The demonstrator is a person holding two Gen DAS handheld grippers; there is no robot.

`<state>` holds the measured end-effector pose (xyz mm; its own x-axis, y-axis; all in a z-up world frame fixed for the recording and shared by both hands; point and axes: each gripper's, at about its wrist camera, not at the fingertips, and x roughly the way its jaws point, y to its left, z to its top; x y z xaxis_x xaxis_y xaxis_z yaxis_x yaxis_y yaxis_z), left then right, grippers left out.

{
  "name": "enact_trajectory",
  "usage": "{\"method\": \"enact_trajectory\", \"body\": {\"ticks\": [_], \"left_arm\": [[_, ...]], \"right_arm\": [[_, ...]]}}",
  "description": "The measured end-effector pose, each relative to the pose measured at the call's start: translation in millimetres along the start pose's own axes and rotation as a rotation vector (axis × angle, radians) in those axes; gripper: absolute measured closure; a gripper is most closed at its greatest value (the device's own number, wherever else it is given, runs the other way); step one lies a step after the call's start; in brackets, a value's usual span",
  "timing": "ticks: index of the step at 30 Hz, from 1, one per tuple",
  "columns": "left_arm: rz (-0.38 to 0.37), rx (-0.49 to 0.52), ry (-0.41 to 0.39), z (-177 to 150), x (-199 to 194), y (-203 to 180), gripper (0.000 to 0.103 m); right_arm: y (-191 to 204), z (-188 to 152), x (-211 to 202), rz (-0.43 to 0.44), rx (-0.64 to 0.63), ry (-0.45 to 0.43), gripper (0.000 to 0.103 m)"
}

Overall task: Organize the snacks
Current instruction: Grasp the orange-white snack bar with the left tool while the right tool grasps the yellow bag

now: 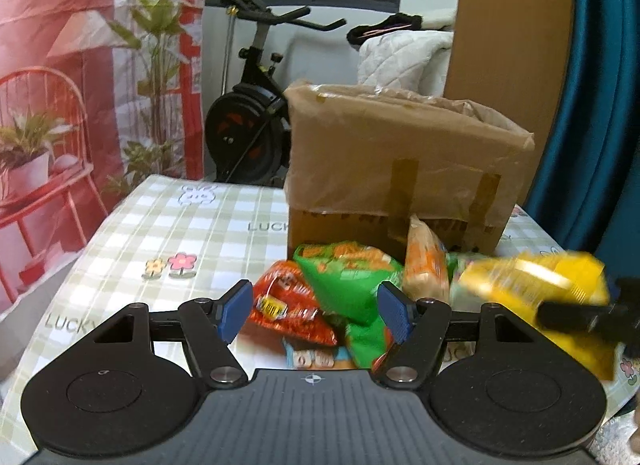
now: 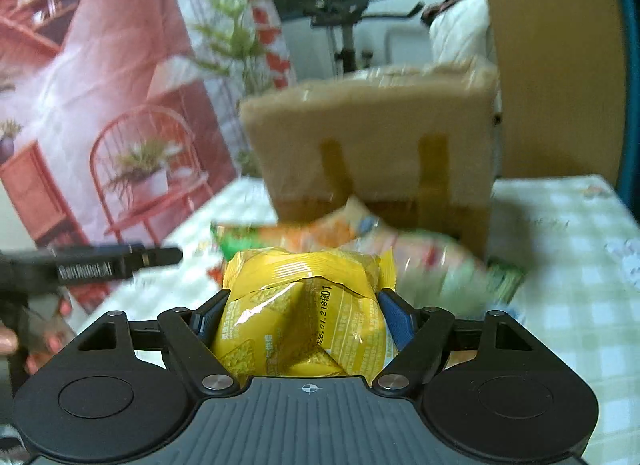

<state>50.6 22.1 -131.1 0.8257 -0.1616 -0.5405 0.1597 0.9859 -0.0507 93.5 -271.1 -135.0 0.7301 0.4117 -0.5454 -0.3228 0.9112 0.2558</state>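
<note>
A pile of snack packets lies on the checked tablecloth in front of a cardboard box [image 1: 400, 161]: a green packet [image 1: 348, 277], a red-orange packet [image 1: 288, 301], an orange packet [image 1: 426, 265]. My left gripper [image 1: 316, 313] is open and empty, hovering just above the pile. My right gripper [image 2: 304, 321] is shut on a yellow snack packet [image 2: 304, 305] and holds it above the table. In the left wrist view the yellow packet [image 1: 532, 285] shows blurred at the right. The box [image 2: 376, 145] also shows in the right wrist view.
The box is open at the top and lined with plastic. An exercise bike [image 1: 252, 121] stands behind the table. A printed red backdrop [image 1: 60, 105] hangs at the left. A blue curtain [image 1: 592, 105] hangs at the right. The tablecloth [image 1: 160, 233] extends left of the pile.
</note>
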Motion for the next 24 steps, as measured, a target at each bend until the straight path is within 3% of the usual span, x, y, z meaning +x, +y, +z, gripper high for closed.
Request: {"method": "enact_trajectory", "body": {"ticks": [3,6,11,13,16,19,24], "left_arm": [[-0.018,0.017,-0.007,4.5,6.0,-5.3,0.032],[-0.042,0.046,0.000,8.1,17.6,-16.2,0.033],[-0.106,0.101,0.017,6.6,39.0,-38.2,0.040],[-0.138,0.118,0.043,3.9,49.1,-47.0,0.053],[-0.206,0.125,0.098,-3.0,63.3,-59.9,0.062],[-0.257,0.123,0.147,-14.4,74.6,-69.9,0.065],[-0.260,0.097,0.229,-35.0,95.5,-76.9,0.065]], "right_arm": [[-12.1,14.3,-10.0,-0.017,0.001,-0.061,0.028],[-27.3,23.6,-10.2,-0.109,-0.032,-0.111,0.028],[-57.1,20.6,4.2,-0.206,-0.027,-0.109,0.028],[-63.0,15.9,11.7,-0.218,-0.035,-0.102,0.028],[-67.4,8.3,22.8,-0.223,-0.047,-0.086,0.028],[-66.8,4.7,28.4,-0.222,-0.052,-0.084,0.028],[-71.7,4.0,32.2,-0.212,-0.042,-0.091,0.028]]}}
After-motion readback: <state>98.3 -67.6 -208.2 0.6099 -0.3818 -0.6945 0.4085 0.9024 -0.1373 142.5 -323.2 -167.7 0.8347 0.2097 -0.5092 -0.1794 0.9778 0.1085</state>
